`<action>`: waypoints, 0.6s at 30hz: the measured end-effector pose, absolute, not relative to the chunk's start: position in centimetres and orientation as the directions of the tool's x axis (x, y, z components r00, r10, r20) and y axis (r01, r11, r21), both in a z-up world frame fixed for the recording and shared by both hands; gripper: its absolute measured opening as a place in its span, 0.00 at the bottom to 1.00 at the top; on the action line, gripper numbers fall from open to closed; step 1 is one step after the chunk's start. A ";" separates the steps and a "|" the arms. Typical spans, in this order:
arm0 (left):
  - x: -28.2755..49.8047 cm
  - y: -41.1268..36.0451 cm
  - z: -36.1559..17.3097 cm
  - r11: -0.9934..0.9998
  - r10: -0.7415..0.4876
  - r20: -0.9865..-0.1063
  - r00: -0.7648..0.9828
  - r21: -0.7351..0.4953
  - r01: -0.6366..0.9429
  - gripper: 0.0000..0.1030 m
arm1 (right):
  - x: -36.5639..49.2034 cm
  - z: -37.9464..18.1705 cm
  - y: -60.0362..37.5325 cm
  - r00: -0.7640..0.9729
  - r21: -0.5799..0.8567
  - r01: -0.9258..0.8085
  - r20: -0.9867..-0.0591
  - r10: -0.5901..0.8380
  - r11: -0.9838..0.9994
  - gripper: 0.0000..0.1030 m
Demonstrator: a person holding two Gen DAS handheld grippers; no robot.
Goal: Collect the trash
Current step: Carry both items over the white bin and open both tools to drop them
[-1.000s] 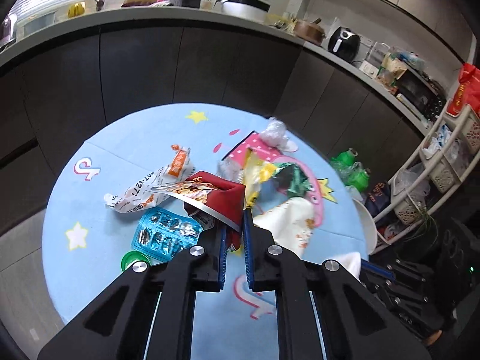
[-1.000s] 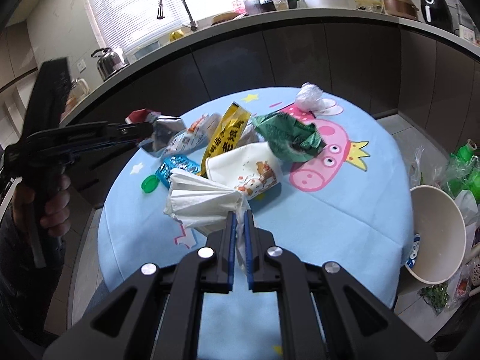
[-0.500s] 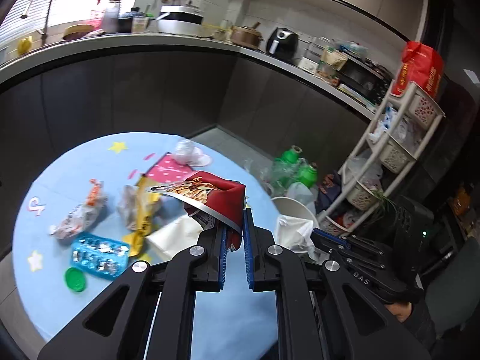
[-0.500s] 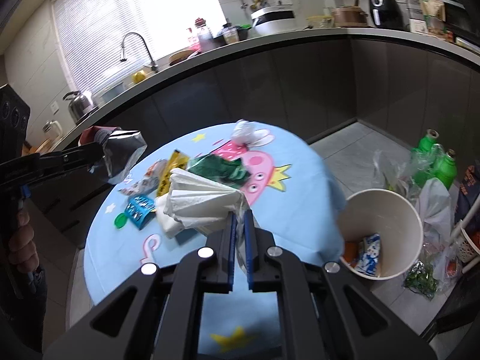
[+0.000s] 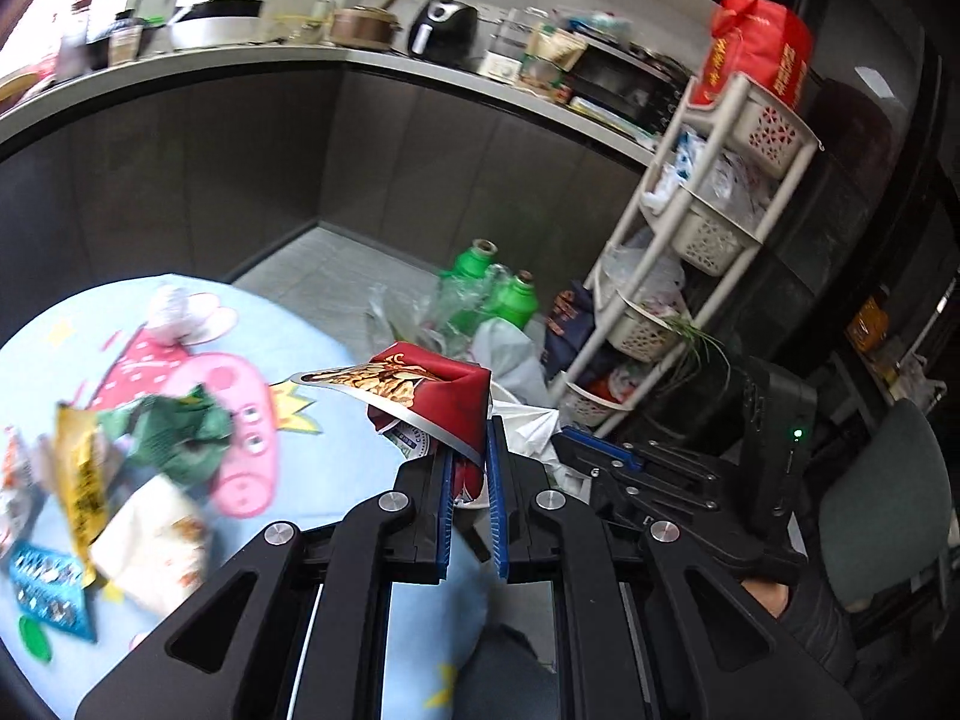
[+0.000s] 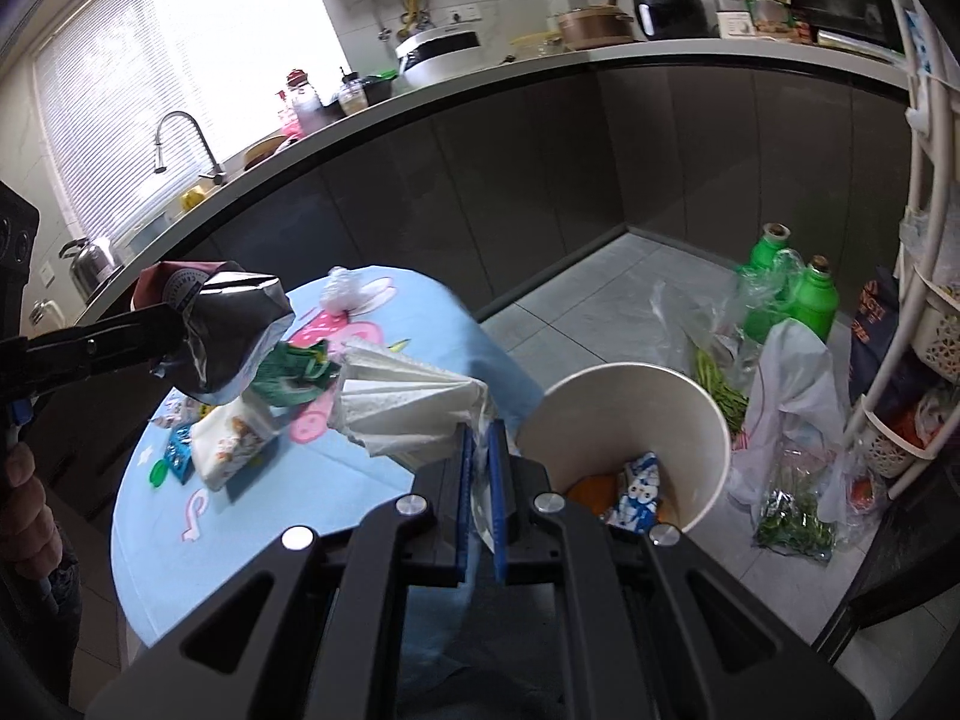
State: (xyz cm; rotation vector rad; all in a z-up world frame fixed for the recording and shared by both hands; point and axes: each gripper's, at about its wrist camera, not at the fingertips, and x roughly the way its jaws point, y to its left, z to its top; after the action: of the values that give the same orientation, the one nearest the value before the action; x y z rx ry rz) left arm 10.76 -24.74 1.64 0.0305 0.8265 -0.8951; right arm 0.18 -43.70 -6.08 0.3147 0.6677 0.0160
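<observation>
My left gripper (image 5: 468, 462) is shut on a red snack bag (image 5: 426, 396), held in the air past the right edge of the round blue table (image 5: 336, 360). The same bag (image 6: 222, 330) shows its silver inside in the right wrist view, clamped by the left gripper at the left. My right gripper (image 6: 480, 456) is shut on a white crumpled napkin (image 6: 402, 408), just left of the white bin (image 6: 630, 420) on the floor. The bin holds a blue-white wrapper (image 6: 636, 486) and something orange. Green, yellow and blue wrappers (image 5: 174, 426) lie on the table.
Green bottles (image 6: 792, 294) and plastic bags (image 6: 792, 384) with greens sit on the floor beyond the bin. A white basket rack (image 5: 690, 252) stands at the right, dark kitchen cabinets behind. A person's hand (image 6: 24, 516) grips the left tool's handle.
Both grippers have swung right, off the table toward the bin, each keeping its load. The bin has come close under the right gripper.
</observation>
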 end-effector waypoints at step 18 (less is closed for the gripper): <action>16.0 -36.1 -5.1 0.570 -0.647 -0.742 0.175 -0.317 0.758 0.10 | 4.8 -14.3 -51.5 0.717 0.299 0.189 -0.693 0.076 0.935 0.07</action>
State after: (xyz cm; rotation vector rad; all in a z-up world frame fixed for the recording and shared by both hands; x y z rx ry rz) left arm 15.97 -36.06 -5.09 0.1353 0.9748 -0.9992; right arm 4.78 -51.54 -14.29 0.3654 0.7732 -0.0639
